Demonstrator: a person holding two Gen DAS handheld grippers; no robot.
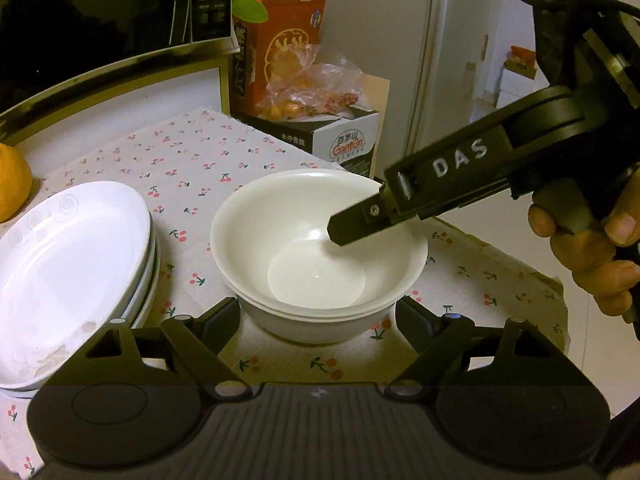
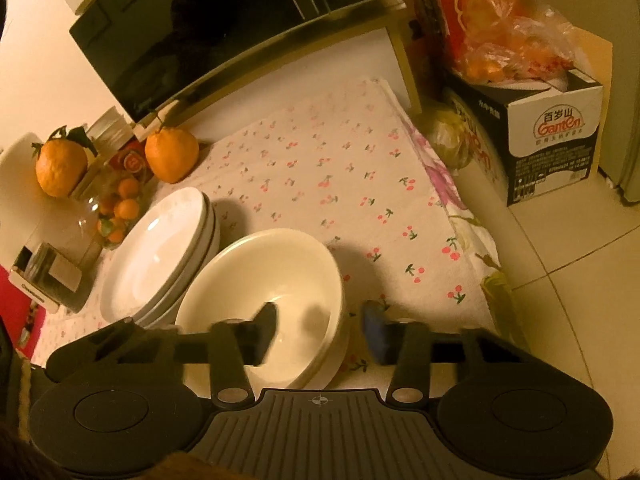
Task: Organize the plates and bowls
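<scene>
Two nested white bowls (image 1: pixel 316 248) stand on the cherry-print cloth (image 1: pixel 192 160), next to a stack of white plates (image 1: pixel 68 264). My left gripper (image 1: pixel 318 318) is open and straddles the base of the bowls, its fingertips close to both sides; contact cannot be told. My right gripper (image 2: pixel 320 332) reaches over the right rim of the bowls (image 2: pixel 280 272). One finger (image 2: pixel 264 332) hangs inside the bowl and the other sits outside the wall, with a gap still showing. The inner finger (image 1: pixel 356 222) also shows in the left wrist view. The plates (image 2: pixel 160 256) lie left of the bowls.
A black microwave (image 2: pixel 224 24) stands at the back on a shelf. Oranges (image 2: pixel 172 154) and a glass jar (image 2: pixel 116 208) crowd the far left. A cardboard box (image 2: pixel 552 140) with a bag of fruit sits on the tiled floor past the table's right edge.
</scene>
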